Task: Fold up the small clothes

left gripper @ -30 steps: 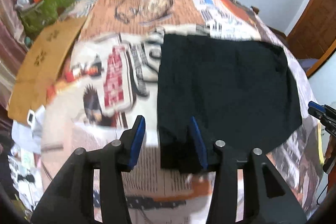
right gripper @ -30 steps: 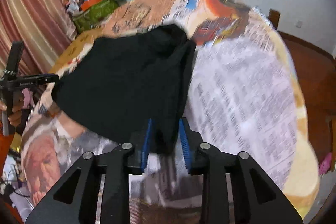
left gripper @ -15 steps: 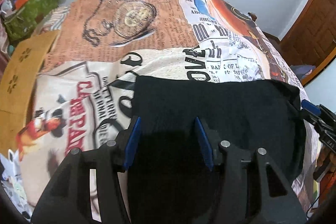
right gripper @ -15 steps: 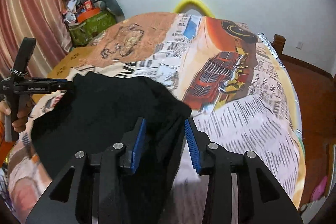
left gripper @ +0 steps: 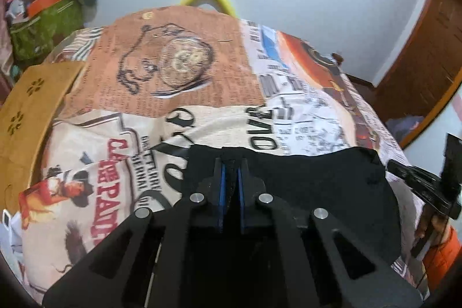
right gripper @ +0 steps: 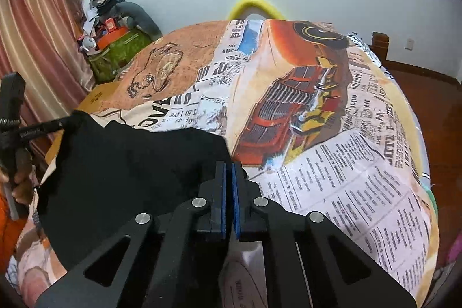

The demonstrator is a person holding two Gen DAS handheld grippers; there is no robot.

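A small black garment [left gripper: 317,192] lies on the printed bed cover [left gripper: 179,68]. In the left wrist view my left gripper [left gripper: 230,166] is shut on the garment's far left edge, with black cloth between the blue pads. In the right wrist view the garment [right gripper: 130,163] spreads to the left, and my right gripper [right gripper: 228,166] is shut on its far right corner. The right gripper shows at the garment's right edge in the left wrist view [left gripper: 404,172]. The left gripper shows at its left corner in the right wrist view [right gripper: 66,121].
A brown board [left gripper: 26,111] lies along the bed's left side. A green bag with clutter [right gripper: 118,48] stands by the striped curtain [right gripper: 37,28]. A yellow hoop [right gripper: 254,7] sits behind the bed. A wooden door [left gripper: 418,54] is at right.
Both grippers have closed on the garment's far edge; they were open half a second ago. Both views have tilted up toward the wall, and the garment now sits lower in frame.
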